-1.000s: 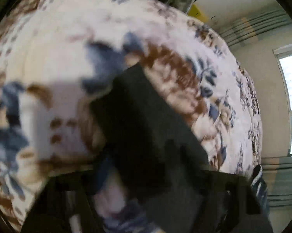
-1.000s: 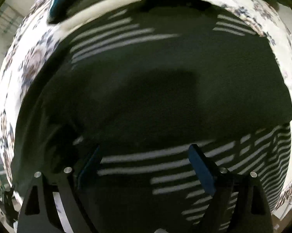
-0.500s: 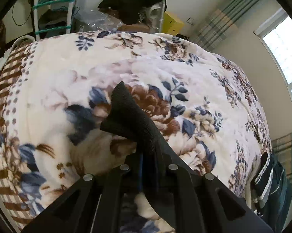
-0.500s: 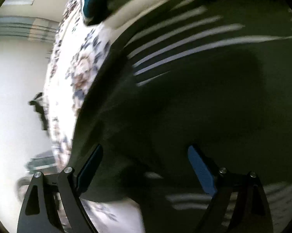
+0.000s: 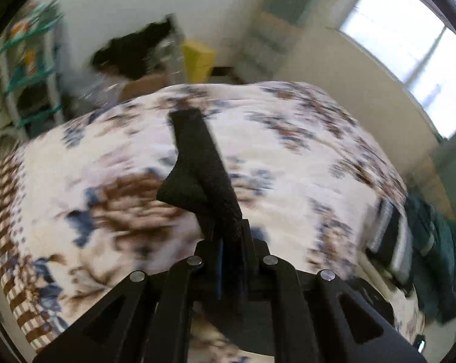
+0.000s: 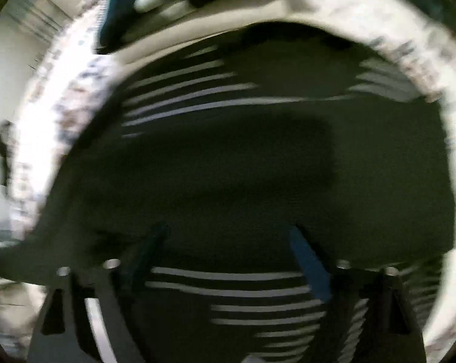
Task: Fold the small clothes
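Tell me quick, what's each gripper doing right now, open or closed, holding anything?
Left gripper: closed on a strip of the black garment, lifted above the floral blanket.
Right gripper: open, holding nothing, over the dark striped garment.

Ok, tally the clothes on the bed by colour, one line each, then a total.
Black with white stripes: 1, the striped garment spread out, with a corner pinched in the left hand-held gripper.
Dark green: 1, the green garment heaped at the bed's edge.
Total: 2
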The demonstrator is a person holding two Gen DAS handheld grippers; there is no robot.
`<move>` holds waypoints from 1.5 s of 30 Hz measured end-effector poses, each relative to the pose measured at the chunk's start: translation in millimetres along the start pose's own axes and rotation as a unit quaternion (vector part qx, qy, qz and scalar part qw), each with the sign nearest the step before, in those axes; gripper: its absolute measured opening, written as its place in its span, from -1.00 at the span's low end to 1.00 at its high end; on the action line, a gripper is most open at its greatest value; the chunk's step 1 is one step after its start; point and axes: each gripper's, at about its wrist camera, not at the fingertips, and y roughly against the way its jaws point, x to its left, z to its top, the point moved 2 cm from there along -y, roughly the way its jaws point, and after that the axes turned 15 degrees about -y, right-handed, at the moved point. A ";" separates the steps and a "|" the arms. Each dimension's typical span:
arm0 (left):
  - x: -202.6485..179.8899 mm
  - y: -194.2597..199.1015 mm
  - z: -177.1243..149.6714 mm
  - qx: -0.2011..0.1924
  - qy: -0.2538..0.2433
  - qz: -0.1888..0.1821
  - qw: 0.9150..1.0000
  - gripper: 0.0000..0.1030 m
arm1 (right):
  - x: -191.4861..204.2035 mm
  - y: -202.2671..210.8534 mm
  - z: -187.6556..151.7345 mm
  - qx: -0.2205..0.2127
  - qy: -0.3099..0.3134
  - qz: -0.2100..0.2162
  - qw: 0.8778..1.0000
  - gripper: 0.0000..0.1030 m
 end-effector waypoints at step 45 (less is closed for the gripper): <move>-340.2 -45.9 -243.5 0.186 -0.313 0.104 0.926 0.70 | -348.8 28.5 142.1 0.107 -0.182 0.172 0.962 0.91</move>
